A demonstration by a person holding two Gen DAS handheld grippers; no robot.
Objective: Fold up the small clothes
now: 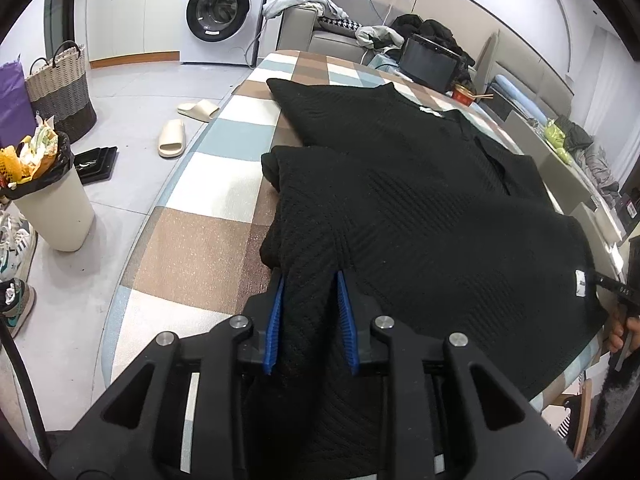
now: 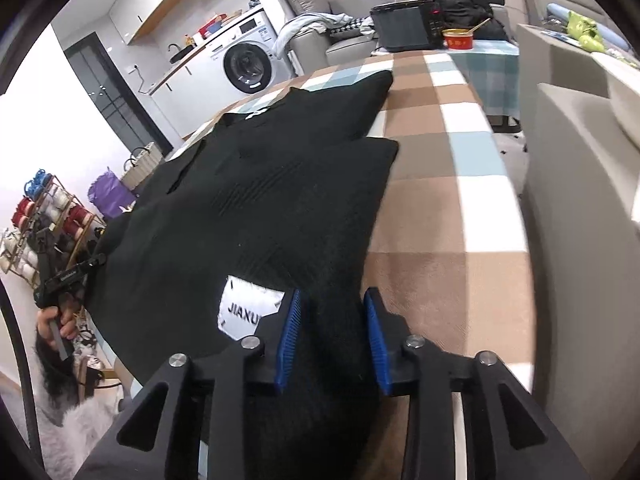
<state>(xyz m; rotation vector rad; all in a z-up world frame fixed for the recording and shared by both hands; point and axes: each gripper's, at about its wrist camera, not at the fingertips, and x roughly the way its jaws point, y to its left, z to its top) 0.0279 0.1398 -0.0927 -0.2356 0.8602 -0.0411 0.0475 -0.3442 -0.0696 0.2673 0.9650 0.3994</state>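
Observation:
A black knit sweater (image 1: 420,200) lies spread on the checked table (image 1: 200,248), collar toward the far end. My left gripper (image 1: 310,280) is shut on the sweater's near left hem corner, fabric bunched between the blue pads (image 1: 274,320). My right gripper (image 2: 334,300) is shut on the near right hem corner of the sweater (image 2: 260,184), beside a white label (image 2: 248,308). Each gripper shows small at the edge of the other's view, the right gripper (image 1: 612,284) and the left gripper (image 2: 68,276). One sleeve lies folded over the body on each side.
A laptop (image 1: 430,64) and a red bowl (image 1: 466,94) sit at the table's far end. A full bin (image 1: 52,196), slippers (image 1: 172,138) and a basket (image 1: 60,88) stand on the floor at the left. A grey sofa (image 2: 580,200) runs along the right.

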